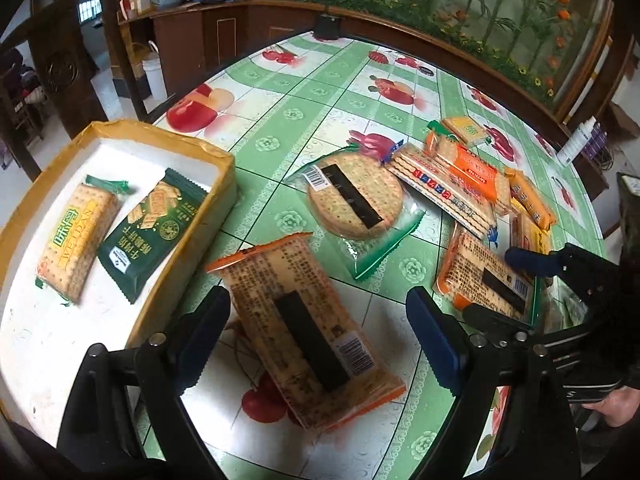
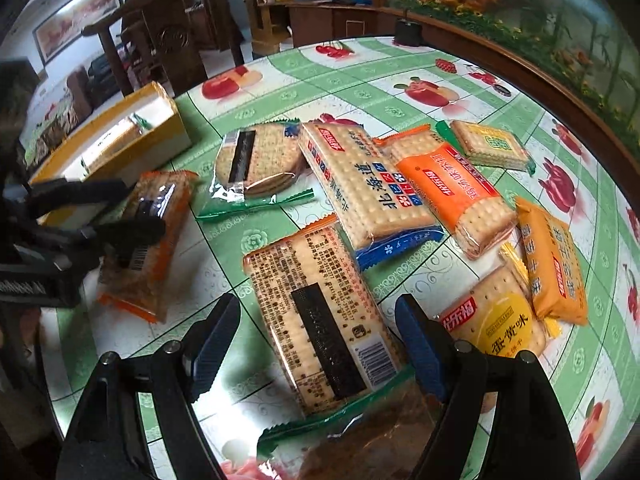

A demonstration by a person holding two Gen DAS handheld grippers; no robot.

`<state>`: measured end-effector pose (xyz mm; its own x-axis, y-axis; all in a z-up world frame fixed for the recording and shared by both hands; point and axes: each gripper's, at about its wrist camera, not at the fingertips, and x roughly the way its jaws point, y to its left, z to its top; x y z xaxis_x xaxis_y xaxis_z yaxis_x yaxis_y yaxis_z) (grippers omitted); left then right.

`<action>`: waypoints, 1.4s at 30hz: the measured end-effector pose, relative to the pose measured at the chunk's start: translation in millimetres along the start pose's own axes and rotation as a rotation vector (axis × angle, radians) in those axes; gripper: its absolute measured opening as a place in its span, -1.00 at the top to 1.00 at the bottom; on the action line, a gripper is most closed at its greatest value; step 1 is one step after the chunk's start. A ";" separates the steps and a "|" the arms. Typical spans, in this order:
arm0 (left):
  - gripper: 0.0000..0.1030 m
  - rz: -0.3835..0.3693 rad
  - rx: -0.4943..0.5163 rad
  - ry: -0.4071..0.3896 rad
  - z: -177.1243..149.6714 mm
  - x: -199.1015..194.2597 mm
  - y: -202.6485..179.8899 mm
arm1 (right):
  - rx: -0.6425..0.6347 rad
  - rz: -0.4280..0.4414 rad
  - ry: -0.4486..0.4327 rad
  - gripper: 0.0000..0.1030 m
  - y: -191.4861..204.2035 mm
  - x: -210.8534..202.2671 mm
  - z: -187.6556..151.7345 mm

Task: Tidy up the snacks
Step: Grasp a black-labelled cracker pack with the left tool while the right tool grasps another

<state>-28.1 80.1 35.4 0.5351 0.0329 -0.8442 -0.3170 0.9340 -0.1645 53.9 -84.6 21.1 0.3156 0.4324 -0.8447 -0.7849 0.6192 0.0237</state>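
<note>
The left gripper [image 1: 320,332] and right gripper [image 2: 316,340] are each being held with jaws spread over an orange-edged cracker packet [image 1: 308,336] [image 2: 320,320] lying on the green fruit-patterned counter [image 1: 304,100], beside the yellow-rimmed white box [image 1: 192,148].

the brown snack packet [image 2: 372,448] is cut off by the bottom edge. the left tool [image 2: 132,216] hides part of the orange-edged cracker pack [image 2: 160,216].

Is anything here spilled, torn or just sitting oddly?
Nothing looks spilled or torn. Only two packs lie in the box; the rest are loose on the table. By the far edge, the blue-ended cracker pack overlaps the orange pack in an untidy heap.
</note>
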 end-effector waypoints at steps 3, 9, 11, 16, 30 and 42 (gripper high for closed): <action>-0.74 -0.025 -0.035 0.030 -2.4 1.8 6.2 | 0.009 -0.002 0.015 -0.55 -2.6 7.3 3.1; -0.74 -0.047 -0.048 0.075 -15.1 5.5 6.4 | 0.025 -0.002 0.077 -0.55 9.9 7.6 -8.8; -0.74 -0.053 -0.067 0.094 -18.9 11.2 6.8 | 0.064 0.025 0.068 -0.55 13.1 1.3 -16.3; -0.75 -0.047 -0.071 0.098 -16.8 17.0 -0.1 | 0.171 0.024 0.014 -0.55 9.7 -11.2 -28.1; -0.70 -0.031 0.010 0.043 -16.0 21.6 -4.7 | 0.172 -0.040 -0.026 -0.07 15.1 -0.6 -15.9; -0.28 -0.062 0.134 0.024 -26.5 9.8 -5.7 | 0.280 -0.039 -0.091 -0.04 24.2 -16.8 -39.5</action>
<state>-41.8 65.6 14.5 0.5310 -0.0332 -0.8467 -0.1755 0.9733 -0.1482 8.5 -102.8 14.7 0.3995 0.4540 -0.7965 -0.5974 0.7879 0.1495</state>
